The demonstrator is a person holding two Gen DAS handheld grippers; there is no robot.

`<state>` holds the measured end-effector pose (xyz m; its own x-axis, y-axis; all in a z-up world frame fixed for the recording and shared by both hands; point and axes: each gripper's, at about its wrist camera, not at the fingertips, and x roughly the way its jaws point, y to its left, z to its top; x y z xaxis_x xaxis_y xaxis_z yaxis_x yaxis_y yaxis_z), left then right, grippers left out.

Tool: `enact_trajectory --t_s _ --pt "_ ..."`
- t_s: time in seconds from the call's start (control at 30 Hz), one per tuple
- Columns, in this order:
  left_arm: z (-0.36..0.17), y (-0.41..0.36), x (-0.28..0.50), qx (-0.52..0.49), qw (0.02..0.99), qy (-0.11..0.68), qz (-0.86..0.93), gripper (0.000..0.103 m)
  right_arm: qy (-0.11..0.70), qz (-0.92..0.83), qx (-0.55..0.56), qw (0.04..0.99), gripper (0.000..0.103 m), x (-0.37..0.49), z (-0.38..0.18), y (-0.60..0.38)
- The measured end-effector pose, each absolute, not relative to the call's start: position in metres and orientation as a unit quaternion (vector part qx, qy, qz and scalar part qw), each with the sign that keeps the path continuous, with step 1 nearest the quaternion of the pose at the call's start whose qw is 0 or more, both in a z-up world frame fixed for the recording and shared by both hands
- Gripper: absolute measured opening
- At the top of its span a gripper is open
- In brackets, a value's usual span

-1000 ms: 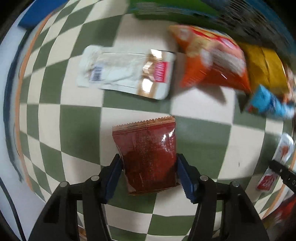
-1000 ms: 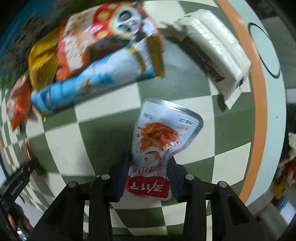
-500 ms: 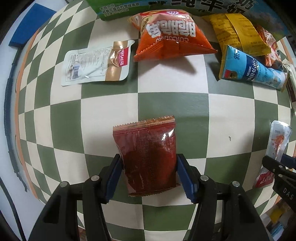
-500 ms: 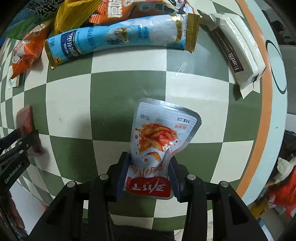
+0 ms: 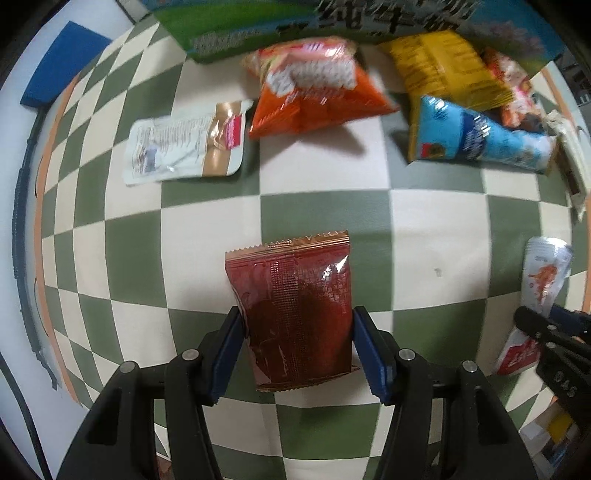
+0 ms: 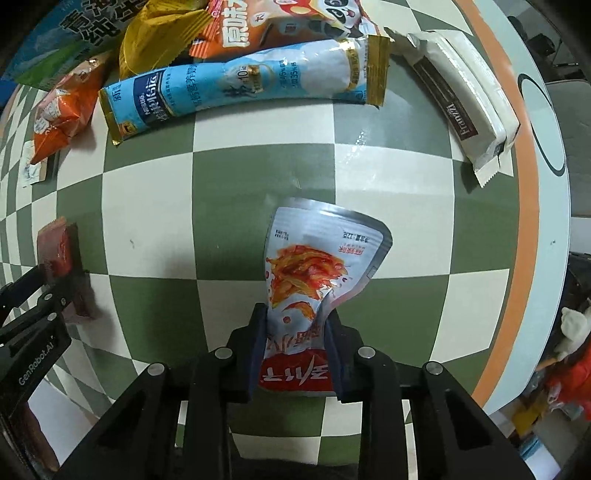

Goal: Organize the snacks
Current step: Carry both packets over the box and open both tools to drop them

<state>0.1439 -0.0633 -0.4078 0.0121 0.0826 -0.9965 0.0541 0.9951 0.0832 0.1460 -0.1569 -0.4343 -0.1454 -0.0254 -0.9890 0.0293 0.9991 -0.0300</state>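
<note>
I've got a snack in each claw over the green-and-cream checked table (image 5: pixel 325 221). My left gripper (image 5: pixel 298 341) is clamped on the dark red packet (image 5: pixel 295 314), blue pads pressing both side edges of its lower half, the crimped top edge pointing away from me. My right gripper (image 6: pixel 295 349) is squeezing the silver pouch (image 6: pixel 317 273) with the red chilli print, and the pouch buckles in at the waist where the jaws bite. From the left camera I can see that pouch (image 5: pixel 539 295) out at the right edge, held in the other claw (image 5: pixel 554 332); from the right camera the red packet (image 6: pixel 55 254) sits at the far left in the left claw (image 6: pixel 33 295). The two are well apart.

At the far side of the table lies the pile: an orange chip bag (image 5: pixel 314 88) just right of a flat white sachet (image 5: pixel 184 147), a yellow bag (image 5: pixel 443 70), and a long blue-and-white stick pack (image 6: pixel 243 85) lying across in front of a panda-print bag (image 6: pixel 288 22). A white wrapped bar (image 6: pixel 465 96) lies at the far right, near the orange rim band (image 6: pixel 532 184). A green and blue carton (image 5: pixel 332 26) runs along the back, a blue pad (image 5: pixel 66 62) in the far left corner
</note>
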Motion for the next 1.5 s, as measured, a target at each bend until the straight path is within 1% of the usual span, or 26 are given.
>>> enact_trajectory --t_s 0.2,0.3,0.43,0.47,0.53,0.57,0.6,0.77,0.87,0.97,1.07,1.23,1.4,1.5 --pt "-0.369 -0.076 0.146 0.032 0.729 0.684 -0.013 0.056 0.737 -0.006 0.012 0.676 0.031 0.139 -0.401 -0.154" --pt "-0.337 -0.085 0.149 0.019 0.745 0.666 -0.03 0.056 0.723 0.01 0.025 0.691 0.031 0.14 -0.376 -0.155" --pt "-0.276 -0.093 0.163 0.002 0.777 0.627 -0.054 0.056 0.696 0.036 0.046 0.716 0.031 0.146 -0.332 -0.161" --pt "-0.245 -0.063 0.168 -0.002 0.782 0.62 -0.059 0.056 0.687 0.043 0.052 0.723 0.031 0.149 -0.319 -0.162" --pt "-0.213 -0.05 0.19 -0.014 0.798 0.599 -0.068 0.056 0.67 0.055 0.059 0.738 0.031 0.16 -0.289 -0.163" --pt "-0.215 -0.034 0.206 -0.023 0.801 0.594 -0.07 0.056 0.662 0.062 0.064 0.744 0.031 0.167 -0.275 -0.165" --pt "-0.201 -0.028 0.221 -0.03 0.807 0.585 -0.071 0.056 0.652 0.067 0.069 0.752 0.031 0.176 -0.262 -0.167" --pt "-0.173 0.007 0.305 -0.047 0.819 0.568 -0.063 0.056 0.61 0.091 0.076 0.783 0.031 0.235 -0.215 -0.163" --pt "-0.186 0.024 0.356 -0.043 0.812 0.58 -0.052 0.056 0.593 0.096 0.053 0.798 0.031 0.278 -0.199 -0.146" --pt "-0.207 0.033 0.4 -0.044 0.789 0.611 -0.047 0.056 0.598 0.103 0.033 0.794 0.031 0.32 -0.193 -0.128" --pt "-0.234 0.035 0.43 -0.047 0.763 0.643 -0.044 0.056 0.617 0.107 0.018 0.78 0.031 0.354 -0.206 -0.113" --pt "-0.268 0.036 0.445 -0.043 0.737 0.673 -0.04 0.056 0.647 0.11 0.001 0.755 0.031 0.393 -0.238 -0.093" --pt "-0.281 0.04 0.444 -0.054 0.721 0.689 -0.046 0.056 0.665 0.116 0.015 0.737 0.032 0.408 -0.267 -0.085" --pt "-0.289 0.043 0.442 -0.067 0.71 0.699 -0.051 0.056 0.667 0.124 0.019 0.734 0.033 0.413 -0.275 -0.08"
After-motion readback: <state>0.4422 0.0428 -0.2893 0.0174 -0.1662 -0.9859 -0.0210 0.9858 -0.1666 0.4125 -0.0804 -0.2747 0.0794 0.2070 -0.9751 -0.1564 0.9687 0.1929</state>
